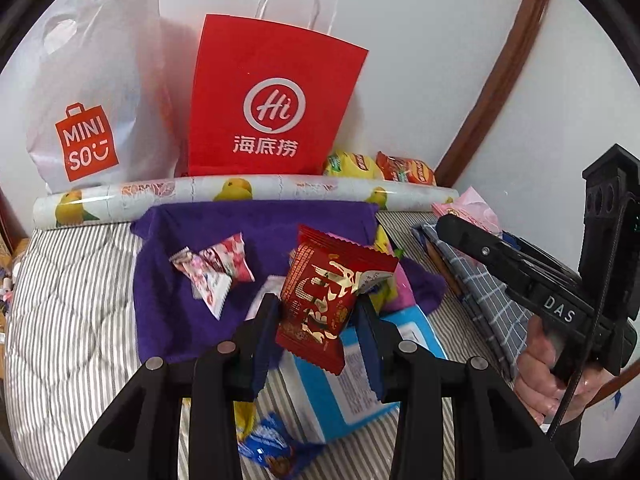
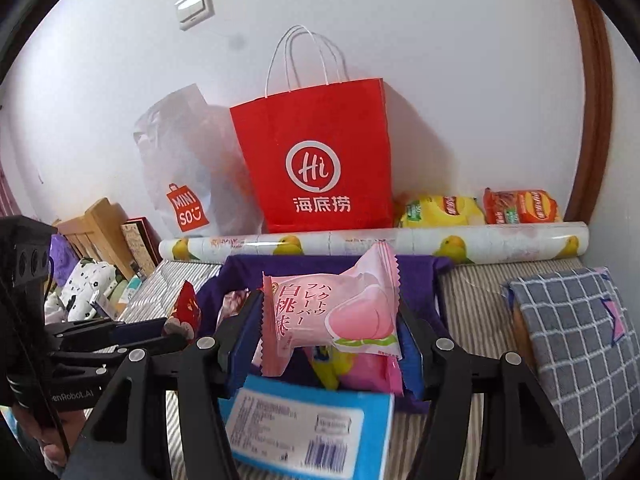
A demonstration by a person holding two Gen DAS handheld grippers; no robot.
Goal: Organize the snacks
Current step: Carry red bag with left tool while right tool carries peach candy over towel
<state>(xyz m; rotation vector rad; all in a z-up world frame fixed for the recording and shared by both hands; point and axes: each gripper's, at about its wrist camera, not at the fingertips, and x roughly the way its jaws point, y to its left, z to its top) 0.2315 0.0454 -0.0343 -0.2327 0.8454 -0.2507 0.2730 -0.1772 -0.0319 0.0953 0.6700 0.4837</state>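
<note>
My left gripper (image 1: 320,316) is shut on a red and gold snack packet (image 1: 328,296), held above the purple cloth (image 1: 192,240). My right gripper (image 2: 332,340) is shut on a pink peach-flavour packet (image 2: 332,316), lifted over the same cloth (image 2: 420,276). A red paper bag (image 1: 272,96) with white handles stands against the wall beyond both, also seen as the red paper bag (image 2: 320,160). Two pink and white candy packets (image 1: 216,272) lie on the cloth. The right gripper (image 1: 520,264) shows at the left view's right edge; the left gripper (image 2: 120,336) shows at the right view's left edge.
A white Miniso plastic bag (image 1: 88,92) leans left of the red bag. A fruit-print roll (image 1: 240,196) lies across the striped bed (image 1: 72,312). Yellow (image 2: 440,212) and orange (image 2: 520,206) chip bags sit behind it. A blue box (image 2: 304,424), a blue wrapper (image 1: 268,448) and checked cloth (image 2: 576,344) lie near.
</note>
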